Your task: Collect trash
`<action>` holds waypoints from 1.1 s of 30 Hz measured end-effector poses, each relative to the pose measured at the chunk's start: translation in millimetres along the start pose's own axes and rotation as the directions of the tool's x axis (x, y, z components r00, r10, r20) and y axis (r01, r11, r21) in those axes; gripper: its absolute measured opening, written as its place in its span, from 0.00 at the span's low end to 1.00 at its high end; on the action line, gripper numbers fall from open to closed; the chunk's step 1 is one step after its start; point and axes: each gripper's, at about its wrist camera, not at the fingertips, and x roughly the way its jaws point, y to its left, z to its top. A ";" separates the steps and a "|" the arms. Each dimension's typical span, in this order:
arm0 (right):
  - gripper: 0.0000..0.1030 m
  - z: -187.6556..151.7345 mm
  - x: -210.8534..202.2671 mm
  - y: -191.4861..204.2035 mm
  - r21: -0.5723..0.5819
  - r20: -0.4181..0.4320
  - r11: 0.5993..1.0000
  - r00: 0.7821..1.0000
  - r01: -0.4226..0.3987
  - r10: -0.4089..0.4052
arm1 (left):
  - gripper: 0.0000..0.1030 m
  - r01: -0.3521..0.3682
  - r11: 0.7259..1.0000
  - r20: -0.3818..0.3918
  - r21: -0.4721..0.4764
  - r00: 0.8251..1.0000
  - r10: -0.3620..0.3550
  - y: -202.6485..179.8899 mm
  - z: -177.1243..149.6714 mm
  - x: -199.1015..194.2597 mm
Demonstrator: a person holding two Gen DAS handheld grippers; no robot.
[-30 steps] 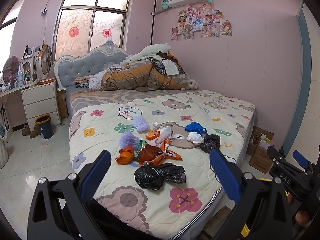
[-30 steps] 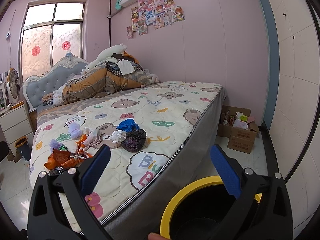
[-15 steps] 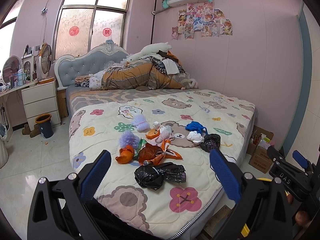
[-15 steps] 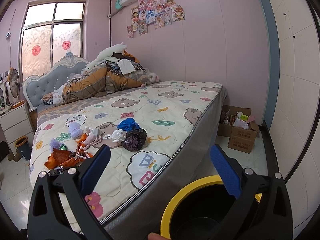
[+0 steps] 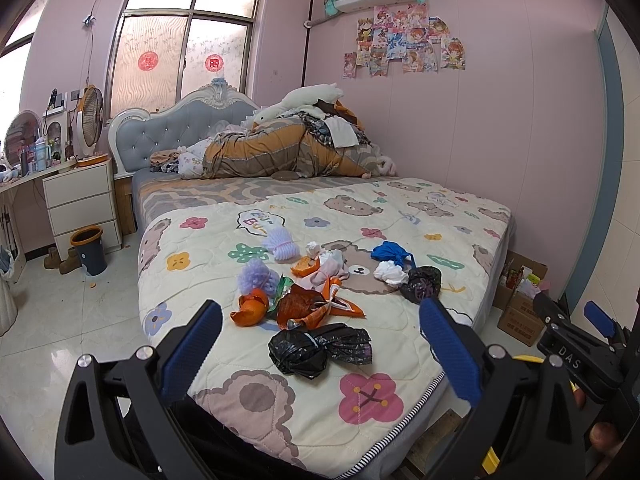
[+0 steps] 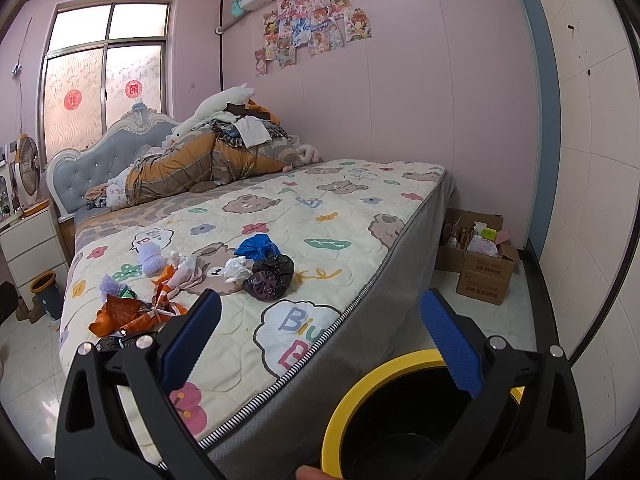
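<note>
Trash lies in a loose pile on the bed quilt (image 5: 400, 216): a knotted black bag (image 5: 316, 349) nearest me, orange wrappers (image 5: 304, 307), a purple mesh ball (image 5: 258, 275), white tissue (image 5: 391, 273), a blue bag (image 5: 390, 251) and a dark bag (image 5: 422, 282). My left gripper (image 5: 320, 354) is open and empty, just short of the black bag. My right gripper (image 6: 320, 350) is open and empty over the bed's corner, above a yellow-rimmed black bin (image 6: 384, 412). The dark bag (image 6: 270, 277) and blue bag (image 6: 256, 247) also show in the right wrist view.
Piled bedding and clothes (image 5: 288, 148) lie at the headboard. A white nightstand (image 5: 82, 200) and a small dark bin (image 5: 90, 250) stand left of the bed. Cardboard boxes (image 6: 478, 262) sit on the floor by the right wall. The tiled floor (image 5: 60, 320) shows at left.
</note>
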 end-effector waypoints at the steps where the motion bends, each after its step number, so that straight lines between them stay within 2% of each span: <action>1: 0.93 0.6 0.0 -0.6 0.000 0.000 1.000 1.000 0.000 0.000 | 0.92 0.000 1.000 0.000 0.000 1.000 0.000 -0.1 0.0 0.0; 6: 0.93 0.6 0.0 -0.7 0.001 0.001 1.000 1.000 0.000 0.000 | 0.92 -0.003 1.000 -0.004 -0.001 1.000 0.003 -1.0 -14.3 7.5; 30: 0.93 -4.0 3.6 0.9 0.011 -0.009 1.000 1.000 -0.015 0.015 | 0.92 -0.006 1.000 -0.012 -0.008 1.000 0.006 1.2 -15.9 9.7; 33: 0.93 -4.4 6.8 0.4 0.021 -0.005 0.999 0.999 -0.047 0.047 | 0.92 -0.013 1.000 -0.017 -0.016 1.000 0.012 4.1 -15.5 12.0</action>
